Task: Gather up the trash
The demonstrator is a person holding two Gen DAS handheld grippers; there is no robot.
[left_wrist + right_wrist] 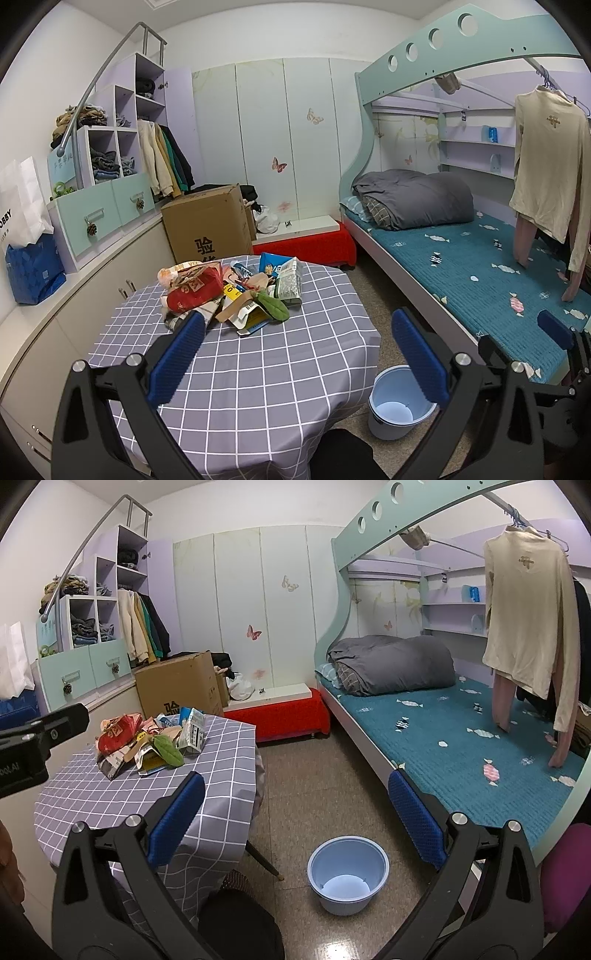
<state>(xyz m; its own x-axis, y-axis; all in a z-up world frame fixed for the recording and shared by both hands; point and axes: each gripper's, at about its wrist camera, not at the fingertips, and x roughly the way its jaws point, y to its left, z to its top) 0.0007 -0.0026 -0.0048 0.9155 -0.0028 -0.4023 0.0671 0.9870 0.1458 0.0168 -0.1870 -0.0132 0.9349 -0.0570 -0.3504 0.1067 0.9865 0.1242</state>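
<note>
Both claws gape wide and hold nothing: the left claw (297,347) hangs over the checked worktop (258,369), trash pile (232,291) at its 11 o'clock; the right claw (295,816) hangs above the floor, blue bin (347,875) at 5 o'clock.

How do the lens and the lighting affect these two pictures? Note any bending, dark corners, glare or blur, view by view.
Left wrist view: the bed frame bows into an arc, the corners are black, the light is even, and the trash pile is sharp. Right wrist view: same bending and dark corners, a faint sheen on the floor near the bucket, and the left hand-held gripper at the edge looks soft.
</note>
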